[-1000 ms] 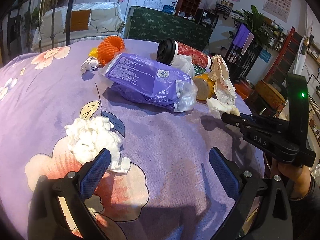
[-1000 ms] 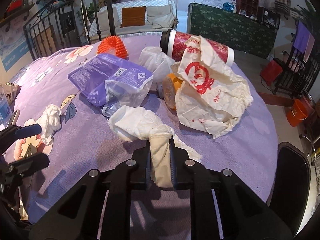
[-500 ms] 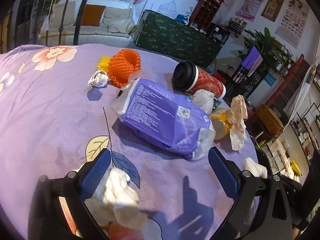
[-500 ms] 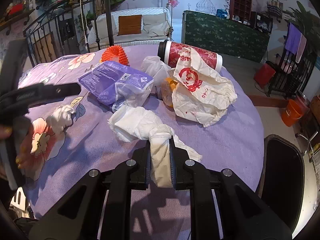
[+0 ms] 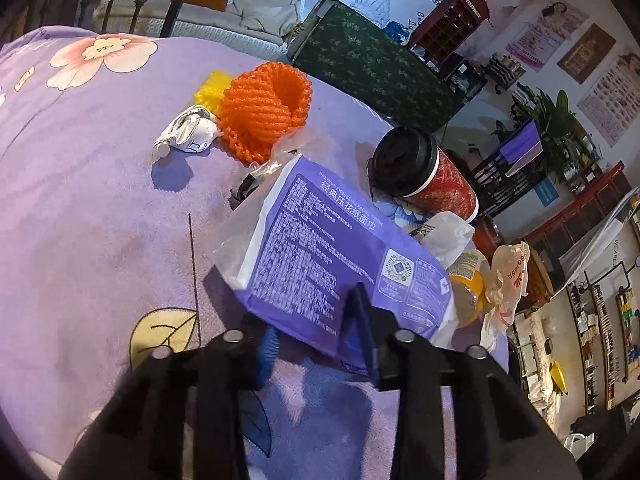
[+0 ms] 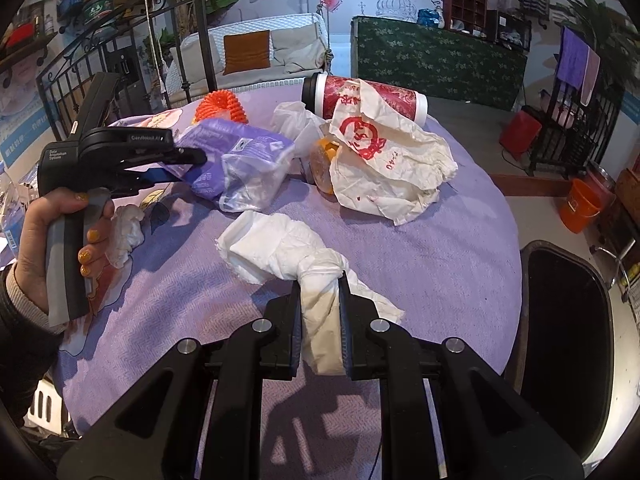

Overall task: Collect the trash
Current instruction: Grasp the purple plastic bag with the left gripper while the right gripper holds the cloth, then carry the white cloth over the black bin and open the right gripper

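Two grips: left gripper [image 5: 316, 336] jaws closing on the purple tissue pack [image 5: 340, 256], long axis 11-to-5; right gripper [image 6: 320, 320] clenches the knotted white tissue [image 6: 280, 248].

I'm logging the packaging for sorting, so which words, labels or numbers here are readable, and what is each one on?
"经典压花纸面巾": purple tissue pack, heading.
"PREMIUM EMBOSSING FACIAL TISSUE": same pack, small line above; partly blurred.
Pack's fine print and QR code: too small to read.
"TELEPHONE": red booth-shaped shelf.
"Data Annotation System": handle of the left tongs.
White bag: red round emblem, characters unreadable.
Red cup, wall posters: no readable text.
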Available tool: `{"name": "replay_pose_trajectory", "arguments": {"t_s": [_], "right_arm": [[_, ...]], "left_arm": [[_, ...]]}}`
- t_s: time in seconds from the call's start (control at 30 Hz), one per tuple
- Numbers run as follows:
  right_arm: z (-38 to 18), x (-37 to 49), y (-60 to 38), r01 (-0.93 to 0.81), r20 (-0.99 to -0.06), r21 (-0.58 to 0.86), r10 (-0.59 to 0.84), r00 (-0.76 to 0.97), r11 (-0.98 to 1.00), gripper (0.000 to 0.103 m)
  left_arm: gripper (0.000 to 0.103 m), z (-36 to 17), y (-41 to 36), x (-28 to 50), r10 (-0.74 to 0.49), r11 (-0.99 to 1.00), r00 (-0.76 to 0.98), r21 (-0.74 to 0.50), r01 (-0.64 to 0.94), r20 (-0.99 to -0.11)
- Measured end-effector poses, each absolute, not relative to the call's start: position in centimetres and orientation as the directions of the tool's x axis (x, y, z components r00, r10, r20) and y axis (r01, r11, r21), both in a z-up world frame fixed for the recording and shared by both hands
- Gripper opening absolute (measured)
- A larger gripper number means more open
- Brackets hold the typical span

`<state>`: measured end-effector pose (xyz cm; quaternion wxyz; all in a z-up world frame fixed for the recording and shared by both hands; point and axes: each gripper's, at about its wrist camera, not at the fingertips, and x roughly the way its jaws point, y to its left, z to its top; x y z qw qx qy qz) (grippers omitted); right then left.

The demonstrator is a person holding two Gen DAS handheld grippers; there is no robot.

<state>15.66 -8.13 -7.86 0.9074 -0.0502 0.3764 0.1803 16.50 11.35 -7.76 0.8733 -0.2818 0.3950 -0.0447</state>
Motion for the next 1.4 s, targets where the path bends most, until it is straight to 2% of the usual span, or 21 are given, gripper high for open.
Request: {"name": "replay_pose_trajectory", "arguments": {"t_s": [0.03,0.1,0.3,0.67,1.03,1.4], "right_arm": [[-7.9,15.6,-8.2,-0.361,-0.700,0.045,0.287,0.654,0.932,0.016],[-8.0,15.6,-8.4,-0.356,-0.700,0.049,0.286,0.654,0.933,0.016],[-8.0,15.4,-8.7,-0.352,-0.697,0.060,0.292,0.655,0.934,0.016],[-7.5,14.2,-9.1,-0.332,-0.679,0.053,0.278,0.679,0.942,0.016],[-6.4,12.6,-11.6,-0.264,-0.648,0.055,0.236,0.724,0.963,0.016],[-6.0,12.8,-21.3,-0.002,-0.631,0.030,0.020,0.776,1.000,0.016]], "left_arm": [[0.027,-7.7,11.3,16.2,-0.295,0.839,0.688,-0.524,-0.146,-0.664],[0.014,-7.5,11.4,15.4,-0.284,0.842,0.700,-0.519,-0.144,-0.656],[0.007,-6.7,12.0,13.0,-0.283,0.833,0.737,-0.539,-0.129,-0.614],[0.006,-2.6,12.1,7.4,-0.267,0.825,0.821,-0.560,-0.076,-0.505],[0.006,-0.7,8.0,6.0,-0.330,0.855,0.822,-0.515,0.053,-0.463],[0.006,0.1,1.4,7.5,-0.463,0.848,0.772,-0.471,0.242,-0.435]]}}
